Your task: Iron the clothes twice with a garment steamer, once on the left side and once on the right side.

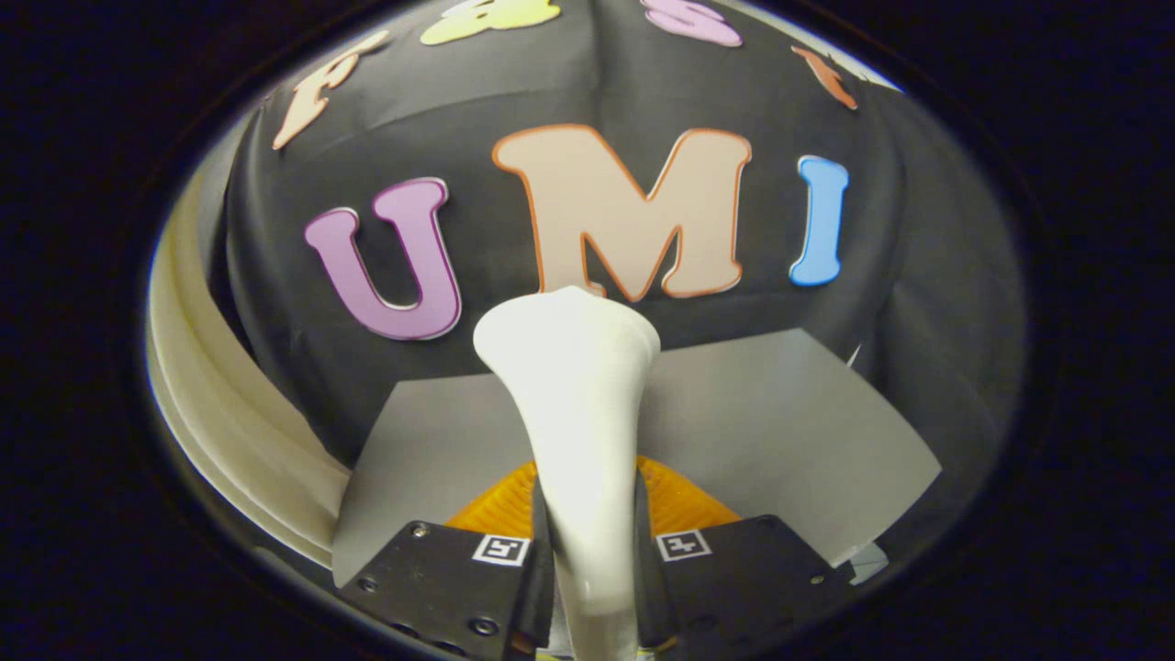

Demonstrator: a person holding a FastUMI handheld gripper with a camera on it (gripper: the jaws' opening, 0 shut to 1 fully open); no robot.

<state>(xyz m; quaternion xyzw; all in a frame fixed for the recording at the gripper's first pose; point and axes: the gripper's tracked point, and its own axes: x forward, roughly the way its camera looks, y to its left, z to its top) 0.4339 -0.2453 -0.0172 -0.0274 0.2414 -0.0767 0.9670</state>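
A white garment steamer stands up between my fingers, its narrow handle clamped low down and its wide head flaring out ahead of them. My gripper is shut on that handle, one finger pressing on each side. An orange ribbed thing lies under the steamer, just beyond the fingers, on a grey tabletop. I cannot tell whether the orange thing is the clothing.
The booth's black cloth wall rises right behind the grey tabletop. A cream curved band runs along the left side of the booth. The tabletop's right corner lies off to the right of the fingers.
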